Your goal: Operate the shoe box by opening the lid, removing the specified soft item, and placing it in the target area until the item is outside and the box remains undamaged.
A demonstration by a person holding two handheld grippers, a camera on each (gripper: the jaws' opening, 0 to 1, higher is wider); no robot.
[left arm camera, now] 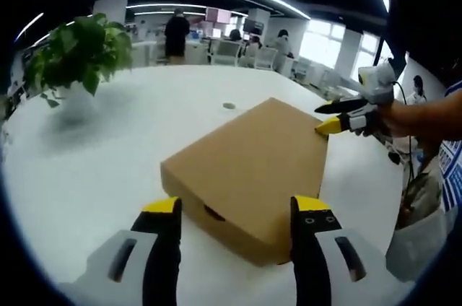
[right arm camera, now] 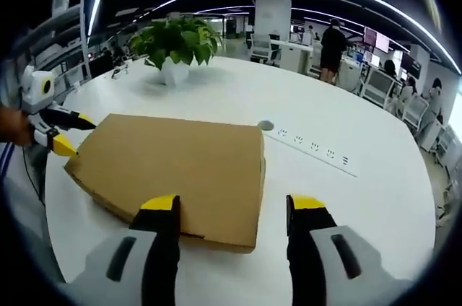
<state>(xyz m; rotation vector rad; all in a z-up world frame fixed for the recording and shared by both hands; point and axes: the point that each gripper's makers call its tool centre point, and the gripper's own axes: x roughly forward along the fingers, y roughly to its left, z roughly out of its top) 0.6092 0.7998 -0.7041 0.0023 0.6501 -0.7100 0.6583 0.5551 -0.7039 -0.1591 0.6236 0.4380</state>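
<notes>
Cardboard shoe box [left arm camera: 249, 169] sits shut on the white round table [left arm camera: 108, 169], filling the centre of the left gripper view and the left-centre of the right gripper view. Left gripper [left arm camera: 237, 205] stands at the bottom of its frame, yellow-tipped fingers [left arm camera: 162, 206] spread apart and framing the box's near corner, without clear contact. Right gripper [right arm camera: 231, 203] is likewise spread wide, one finger over the box's near edge, the other over bare table. At the right of the left gripper view it reaches the box's far corner. Potted plant [right arm camera: 175, 42] stands in the upper left. Power strip [right arm camera: 314, 147] lies right of the box.
</notes>
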